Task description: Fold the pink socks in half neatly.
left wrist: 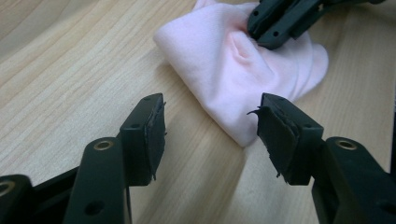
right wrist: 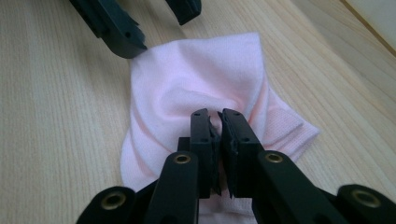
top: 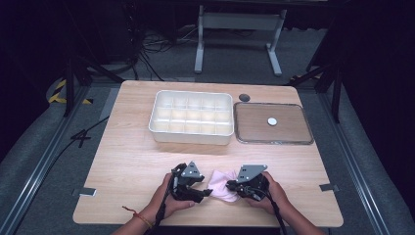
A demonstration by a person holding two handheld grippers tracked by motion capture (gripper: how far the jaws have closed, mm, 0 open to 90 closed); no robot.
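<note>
Here we pinched the pink cloth [right wrist: 196, 88] with the right gripper [right wrist: 219, 122] to anchor it. At nine o'clock of the cloth, our left gripper [left wrist: 210, 126] stood half open, holding nothing, ready to regrip.

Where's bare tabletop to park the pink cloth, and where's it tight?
Free: the wide strip between the white divided bin and the two grippers, plus the table along its left edge beside the bin. Crowded: near edge centre, where the left gripper, open, and the right gripper, pinching the pink cloth, sit close. The far right holds the framed tray.
</note>
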